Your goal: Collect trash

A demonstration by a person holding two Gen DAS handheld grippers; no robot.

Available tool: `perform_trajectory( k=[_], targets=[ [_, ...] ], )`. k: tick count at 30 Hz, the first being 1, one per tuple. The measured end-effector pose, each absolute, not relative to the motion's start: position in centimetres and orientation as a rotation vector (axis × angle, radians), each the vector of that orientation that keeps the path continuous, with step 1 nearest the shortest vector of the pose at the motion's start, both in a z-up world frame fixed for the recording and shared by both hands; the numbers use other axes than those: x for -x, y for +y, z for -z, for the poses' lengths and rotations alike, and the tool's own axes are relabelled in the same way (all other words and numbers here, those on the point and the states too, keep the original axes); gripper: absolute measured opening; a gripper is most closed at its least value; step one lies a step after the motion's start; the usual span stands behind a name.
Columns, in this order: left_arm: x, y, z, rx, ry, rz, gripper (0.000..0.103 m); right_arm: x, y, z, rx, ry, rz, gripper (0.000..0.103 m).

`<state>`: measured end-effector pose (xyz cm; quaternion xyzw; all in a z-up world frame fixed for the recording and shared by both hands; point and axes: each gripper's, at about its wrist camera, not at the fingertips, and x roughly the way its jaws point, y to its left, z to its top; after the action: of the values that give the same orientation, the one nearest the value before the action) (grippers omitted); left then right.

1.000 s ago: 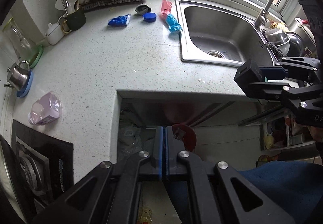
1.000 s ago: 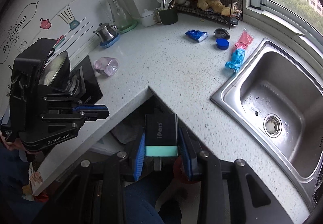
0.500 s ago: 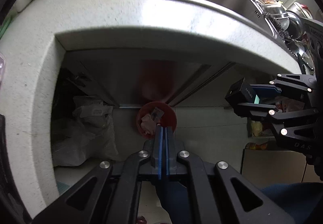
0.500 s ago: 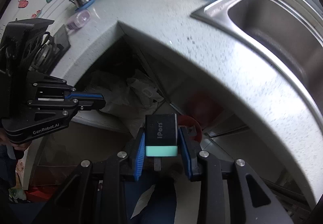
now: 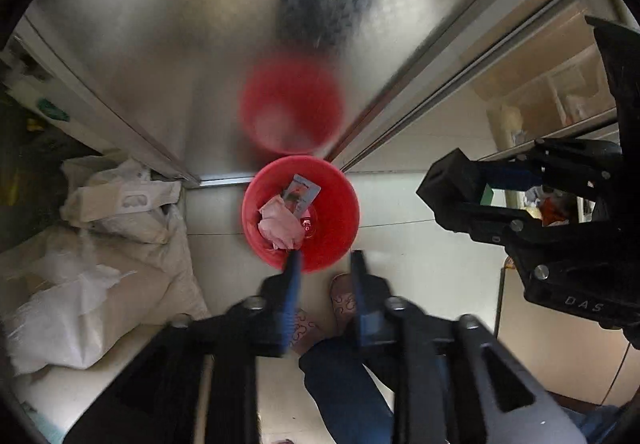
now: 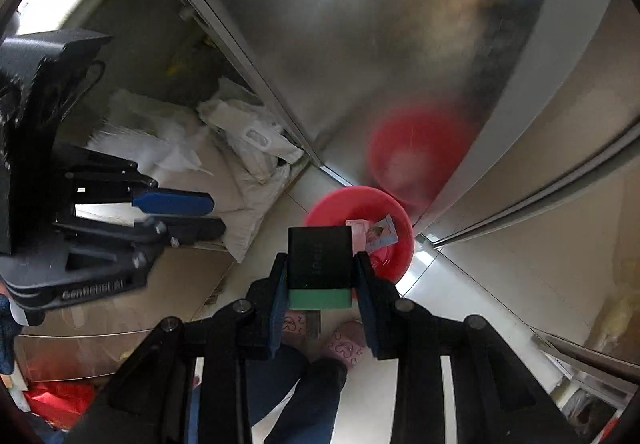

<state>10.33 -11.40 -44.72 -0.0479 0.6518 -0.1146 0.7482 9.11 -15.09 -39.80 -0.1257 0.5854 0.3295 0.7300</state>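
A red bin (image 5: 340,204) stands on the floor against a steel cabinet door, with crumpled pink paper (image 5: 280,222) and a printed wrapper (image 5: 302,194) inside. My left gripper (image 5: 326,264) hangs just above the bin's near rim. Its jaws are opening and nothing is between them. My right gripper (image 6: 320,264) is shut on a black box with a green end (image 6: 320,260), held over the near side of the bin (image 6: 332,204). The left wrist view shows that right gripper (image 5: 468,192) off to the right. The right wrist view has the left gripper (image 6: 216,217) at its left.
White plastic bags (image 5: 100,244) are heaped on the floor left of the bin. Steel cabinet doors (image 5: 180,44) rise behind it and mirror the bin in red. A person's pink slippers (image 5: 344,300) and blue trouser legs (image 5: 344,384) stand just below the grippers.
Both grippers have dropped from above the worktop to just over the red bin on the floor. The left jaws, shut before, have parted. The right still holds the black box.
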Motion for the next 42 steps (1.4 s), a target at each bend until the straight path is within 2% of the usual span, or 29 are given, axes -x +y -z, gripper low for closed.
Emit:
perform_trajectory(
  k=[2, 3, 5, 7, 10, 11, 13, 15, 16, 17, 23, 28, 30, 42],
  targets=[
    [-10.6, -11.5, 46.4, 0.096, 1.430, 0.242, 0.043, -9.2, -14.7, 41.5, 0.301, 1.270, -0.739, 0.030],
    [-10.7, -11.5, 47.2, 0.100, 1.429, 0.239, 0.053, -9.5, -14.5, 42.2, 0.308, 1.259, -0.740, 0.030],
    [-11.0, -11.3, 48.2, 0.118, 1.427, 0.241, 0.061, -9.7, -14.6, 43.6, 0.299, 1.258, -0.751, 0.030],
    [-11.0, -11.1, 48.8, 0.114, 1.418, 0.227, 0.078, -9.9, -14.7, 44.5, 0.305, 1.256, -0.750, 0.030],
    [-11.1, -10.9, 49.1, 0.116, 1.400, 0.209, 0.084, -9.8, -14.5, 45.4, 0.318, 1.252, -0.763, 0.032],
    [-11.1, -10.8, 49.2, 0.124, 1.401, 0.205, 0.085, -9.6, -14.7, 45.6, 0.334, 1.251, -0.758, 0.042],
    [-11.1, -10.8, 49.1, 0.133, 1.407, 0.201, 0.093, -9.2, -15.3, 45.0, 0.341, 1.260, -0.750, 0.055],
    [-11.0, -10.8, 48.9, 0.121, 1.397, 0.193, 0.101, -9.1, -15.9, 44.7, 0.336, 1.255, -0.742, 0.062],
    [-10.9, -10.9, 48.4, 0.113, 1.390, 0.190, 0.103, -9.1, -16.2, 44.4, 0.334, 1.255, -0.738, 0.070],
    [-10.9, -10.9, 48.0, 0.112, 1.383, 0.189, 0.103, -9.0, -16.6, 43.9, 0.331, 1.252, -0.731, 0.076],
    [-10.5, -10.7, 44.4, 0.091, 1.355, 0.155, 0.103, -8.9, -17.1, 40.4, 0.369, 1.229, -0.715, 0.092],
    [-9.3, -10.7, 39.5, 0.106, 1.329, 0.126, 0.103, -8.1, -17.2, 35.8, 0.396, 1.182, -0.727, 0.097],
    [-8.7, -10.7, 37.3, 0.110, 1.320, 0.109, 0.103, -7.6, -17.2, 33.9, 0.416, 1.174, -0.733, 0.102],
    [-6.3, -10.2, 22.5, 0.123, 1.210, 0.054, 0.103, -6.9, -17.2, 21.0, 0.410, 1.098, -0.783, 0.102]
  ],
)
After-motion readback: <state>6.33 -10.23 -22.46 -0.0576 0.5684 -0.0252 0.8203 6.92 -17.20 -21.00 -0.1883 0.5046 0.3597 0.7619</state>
